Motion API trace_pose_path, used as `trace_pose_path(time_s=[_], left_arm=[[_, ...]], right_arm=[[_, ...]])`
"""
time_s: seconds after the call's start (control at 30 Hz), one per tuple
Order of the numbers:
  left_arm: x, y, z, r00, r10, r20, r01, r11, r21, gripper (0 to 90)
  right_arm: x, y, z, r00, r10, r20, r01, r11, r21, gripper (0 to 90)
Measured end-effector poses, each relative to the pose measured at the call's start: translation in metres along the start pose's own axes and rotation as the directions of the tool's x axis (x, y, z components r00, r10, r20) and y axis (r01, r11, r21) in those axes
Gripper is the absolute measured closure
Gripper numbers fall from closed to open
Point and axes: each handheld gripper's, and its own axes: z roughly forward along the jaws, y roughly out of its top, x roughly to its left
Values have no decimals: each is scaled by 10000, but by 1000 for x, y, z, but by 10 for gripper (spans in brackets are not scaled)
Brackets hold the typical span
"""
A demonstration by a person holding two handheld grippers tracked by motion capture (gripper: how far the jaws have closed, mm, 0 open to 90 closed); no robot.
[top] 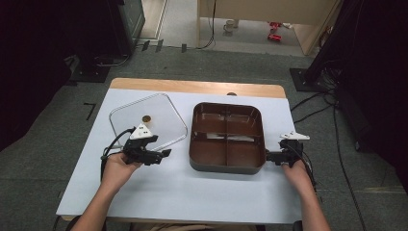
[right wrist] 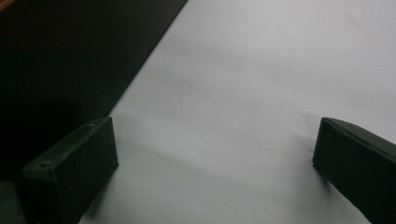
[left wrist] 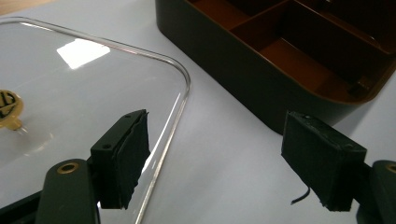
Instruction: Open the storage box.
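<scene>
A dark brown tray [top: 227,166] with several compartments sits right of the table's middle. To its left lies a clear lid [top: 166,115] with a small gold knob [top: 146,118]. My left gripper [top: 166,153] hovers at the lid's near right corner, jaws open, nothing between them; in the left gripper view the lid's rim [left wrist: 183,95] runs past the left pad [left wrist: 128,156] and the tray wall [left wrist: 243,88] stands ahead. My right gripper [top: 270,157] rests beside the tray's near right corner, open and empty, with the tray's dark wall [right wrist: 70,60] on its left.
A white mat [top: 192,192] covers the wooden table [top: 192,86]. Grey carpet surrounds it, with black stands and cables on both sides and at the right.
</scene>
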Motion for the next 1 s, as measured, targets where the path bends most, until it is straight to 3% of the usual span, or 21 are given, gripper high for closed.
trace_pose_path(time_s=[0.23, 0.43, 0.53, 0.6, 0.77, 0.87, 1.0], left_arm=[[-10, -12, 16, 9995, 192, 255, -198, 9995, 245, 231], [-19, -21, 39, 9958, 773, 490, -824, 9905, 1103, 232], [-20, -24, 47, 9961, 850, 220, -874, 9853, 1471, 235], [-21, -26, 51, 9956, 887, 286, -922, 9821, 1642, 243], [-26, -29, 55, 9924, 1221, 153, -1230, 9817, 1456, 227], [-31, -33, 56, 9886, 1504, 72, -1501, 9803, 1285, 164], [-30, -38, 56, 9898, 1424, 93, -1426, 9856, 908, 163]], right_arm=[[0, 0, 0, 10000, -1, -4, 1, 10000, 0, 0], [0, 0, 0, 10000, 4, -4, -4, 10000, -13, 0], [0, 0, 0, 10000, 1, -4, -1, 10000, -15, 0], [0, 0, 0, 10000, 16, -3, -16, 10000, -9, 0], [0, 0, 0, 10000, 0, -4, 0, 10000, -14, 0], [0, 0, 0, 10000, -13, -2, 13, 10000, -16, 0], [0, 0, 0, 10000, -10, 1, 10, 10000, -3, 0]])
